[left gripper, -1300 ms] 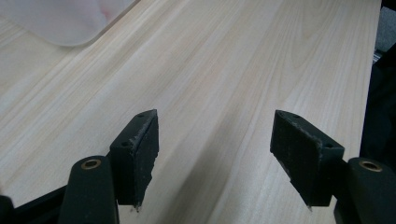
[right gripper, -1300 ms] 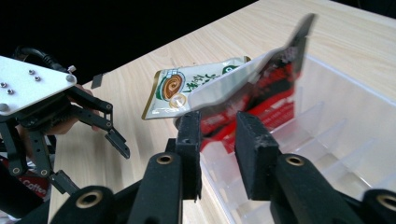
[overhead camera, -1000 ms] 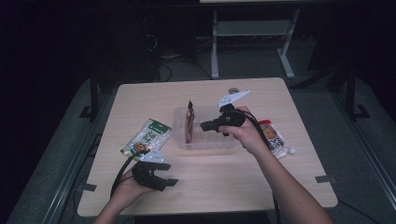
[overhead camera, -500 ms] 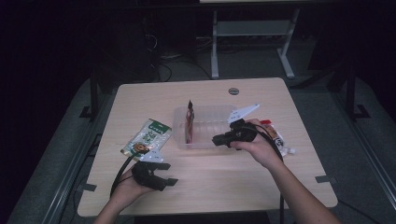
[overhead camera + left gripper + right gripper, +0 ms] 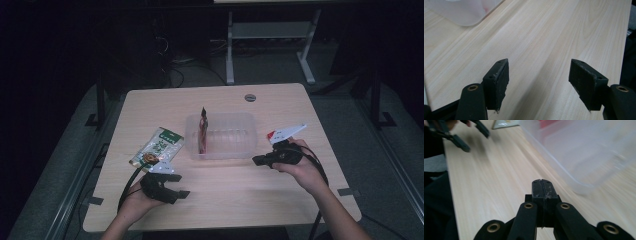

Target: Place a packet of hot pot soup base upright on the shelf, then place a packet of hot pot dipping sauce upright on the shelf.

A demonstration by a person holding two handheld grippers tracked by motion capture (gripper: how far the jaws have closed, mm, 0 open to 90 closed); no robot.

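While both my hands rest low over the pale wood surface (image 5: 225, 195), the stock reads as follows.

Item 1: clear plastic tub (image 5: 222, 136), just ahead and to the left of my right hand-held gripper (image 5: 261, 160); in the right gripper view its wall (image 5: 584, 157) passes close by the jaw tips without touching. Contents: one dark red packet (image 5: 202, 131), standing upright against the tub's left end.

Item 2: green snack pouch (image 5: 157, 147), flat on the surface, just beyond my left hand-held gripper (image 5: 179, 186) and beside the tub's left side.

Item 3: left hand-held gripper (image 5: 539, 85), jaws well apart, nothing between them, bare wood under them; a corner of the tub (image 5: 464, 12) lies ahead of it.

Item 4: right hand-held gripper (image 5: 541, 185), jaws pressed together, empty, pointing toward my left hand.

Changes: a second ago my right hand-held gripper stood over the tub beside the red packet; it has since drawn back toward me and down to the tub's near right corner. Its jaws closed fully with nothing in them. The left hand-held gripper, pouch, tub and packet have kept their places.
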